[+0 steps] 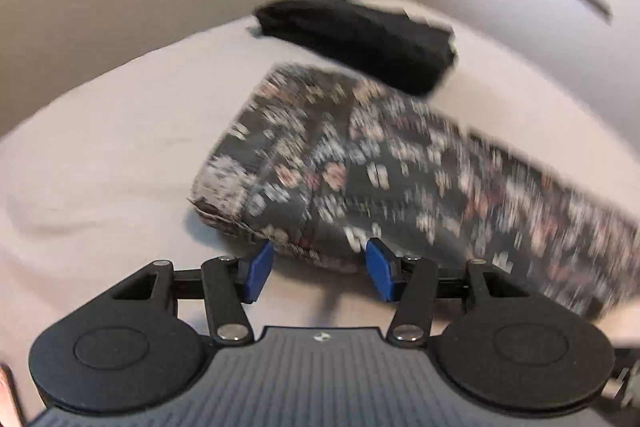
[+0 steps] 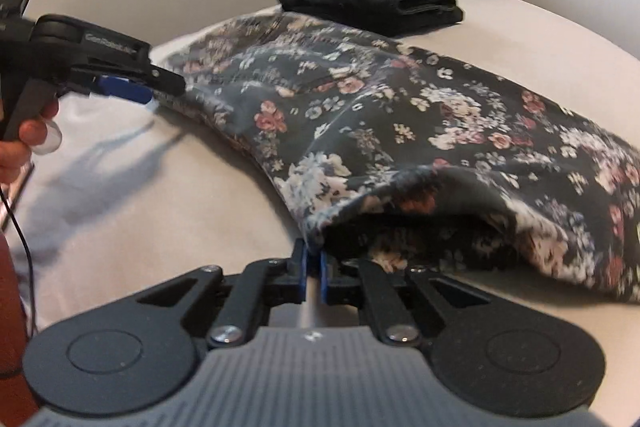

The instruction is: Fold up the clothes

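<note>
Floral garment (image 2: 400, 131) lies doubled over on grey bedsheet (image 2: 140, 219), just in front of folded black stack (image 2: 372, 3). Right gripper (image 2: 313, 267) pinches garment's near folded edge, pads pressed together on cloth. Left gripper (image 1: 318, 269) spread wide at garment's other end, gripping nothing. Left view blurred.

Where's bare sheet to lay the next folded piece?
Open sheet lies on the left gripper side of the floral garment, and right of the black folded stack. It is crowded where the stack meets the floral garment.
</note>
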### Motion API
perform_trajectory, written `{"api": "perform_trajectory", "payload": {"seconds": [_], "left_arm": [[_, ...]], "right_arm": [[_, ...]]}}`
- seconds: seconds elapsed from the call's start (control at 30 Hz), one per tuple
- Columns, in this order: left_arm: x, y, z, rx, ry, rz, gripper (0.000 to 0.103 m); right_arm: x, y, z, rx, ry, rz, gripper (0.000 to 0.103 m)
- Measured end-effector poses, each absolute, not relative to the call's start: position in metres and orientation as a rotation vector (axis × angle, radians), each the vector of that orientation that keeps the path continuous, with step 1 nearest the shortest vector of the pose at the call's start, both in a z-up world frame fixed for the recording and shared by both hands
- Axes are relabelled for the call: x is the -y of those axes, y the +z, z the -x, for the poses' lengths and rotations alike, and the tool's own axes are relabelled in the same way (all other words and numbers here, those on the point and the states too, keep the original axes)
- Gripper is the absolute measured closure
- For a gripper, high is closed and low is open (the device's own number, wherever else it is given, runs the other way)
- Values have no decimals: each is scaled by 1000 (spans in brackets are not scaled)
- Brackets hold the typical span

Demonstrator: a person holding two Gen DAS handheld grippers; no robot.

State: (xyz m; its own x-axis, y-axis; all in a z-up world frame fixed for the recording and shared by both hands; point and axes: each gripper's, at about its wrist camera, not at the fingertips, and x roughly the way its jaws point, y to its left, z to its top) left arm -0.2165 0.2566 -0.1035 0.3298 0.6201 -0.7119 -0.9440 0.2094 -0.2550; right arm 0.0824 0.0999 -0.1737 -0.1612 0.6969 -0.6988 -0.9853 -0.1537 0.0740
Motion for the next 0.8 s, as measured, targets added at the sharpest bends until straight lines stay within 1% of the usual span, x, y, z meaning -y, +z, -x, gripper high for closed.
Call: {"api": "perform_trajectory", "payload": {"seconds": [0.07,0.2,0.23,0.27,0.3,0.4,0.57,0.63,0.7,0.73,0.8], "left_arm": [[-259,-105,224,-484,1170,807,37],[-265,-115,237,-418,1135,979,36],[-266,-119,240,-394,1116,1033,35],[-269,-124,243,-361,1105,1086,32],[-272,-128,247,-327,1095,1138,31],[-279,-141,255,-265,1107,1247,31],[-287,-150,260,-180,1160,1309,31],[-290,-151,259,-177,1181,1290,35],[-291,-154,258,-180,1205,1269,47],[-292,-155,258,-182,1212,1260,49],[-293,-155,256,-186,1219,1248,59]], "right_arm": [[-91,-171,-90,-640,1631,593,95],[-73,-164,-104,-654,1581,547,92],[-68,-163,-108,-658,1569,535,87],[-64,-161,-112,-661,1556,523,79],[-59,-159,-115,-664,1543,512,76],[-45,-155,-126,-674,1505,477,74],[-30,-151,-135,-630,1482,433,74],[-26,-150,-138,-599,1455,450,74],[-23,-151,-150,-592,1394,472,74],[-20,-151,-158,-599,1360,476,73],[-12,-152,-189,-670,1268,418,68]]}}
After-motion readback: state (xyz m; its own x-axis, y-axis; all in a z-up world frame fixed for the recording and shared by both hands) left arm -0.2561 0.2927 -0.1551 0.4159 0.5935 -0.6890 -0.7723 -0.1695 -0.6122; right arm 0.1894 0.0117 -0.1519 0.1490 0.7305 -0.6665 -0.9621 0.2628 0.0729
